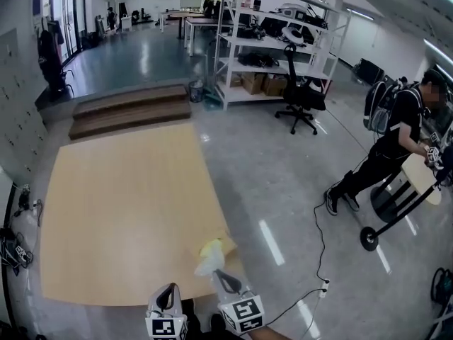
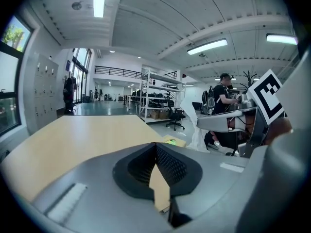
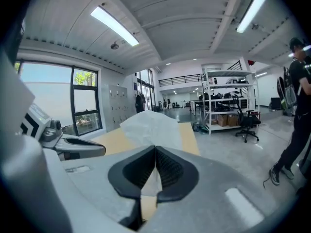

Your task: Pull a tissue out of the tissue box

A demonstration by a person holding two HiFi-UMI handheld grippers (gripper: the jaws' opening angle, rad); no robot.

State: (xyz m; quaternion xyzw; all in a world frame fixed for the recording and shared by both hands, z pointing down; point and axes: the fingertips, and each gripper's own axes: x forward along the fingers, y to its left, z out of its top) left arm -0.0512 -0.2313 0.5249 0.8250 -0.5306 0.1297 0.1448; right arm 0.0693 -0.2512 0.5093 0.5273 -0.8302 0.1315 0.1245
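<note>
The tissue box [image 1: 214, 246], yellowish on top, sits near the right front corner of the tan table [image 1: 120, 211]. Just in front of it a white tissue [image 1: 209, 265] hangs lifted, with my right gripper [image 1: 221, 275] shut on its end. In the right gripper view the tissue [image 3: 151, 126] fans out beyond the closed jaws of that gripper [image 3: 155, 149]. My left gripper [image 1: 168, 293] hovers to the left of the box, apart from it. Its jaws [image 2: 156, 147] are shut with nothing between them. From there the box [image 2: 173, 140] and the hanging tissue [image 2: 195, 127] show to the right.
The table's right edge lies just beyond the box. On the floor to the right a cable [image 1: 318, 246] runs to a socket. A person [image 1: 393, 140] with a backpack stands at a small round stand. An office chair [image 1: 301, 98], shelves [image 1: 262, 48] and wooden steps [image 1: 131, 108] stand further back.
</note>
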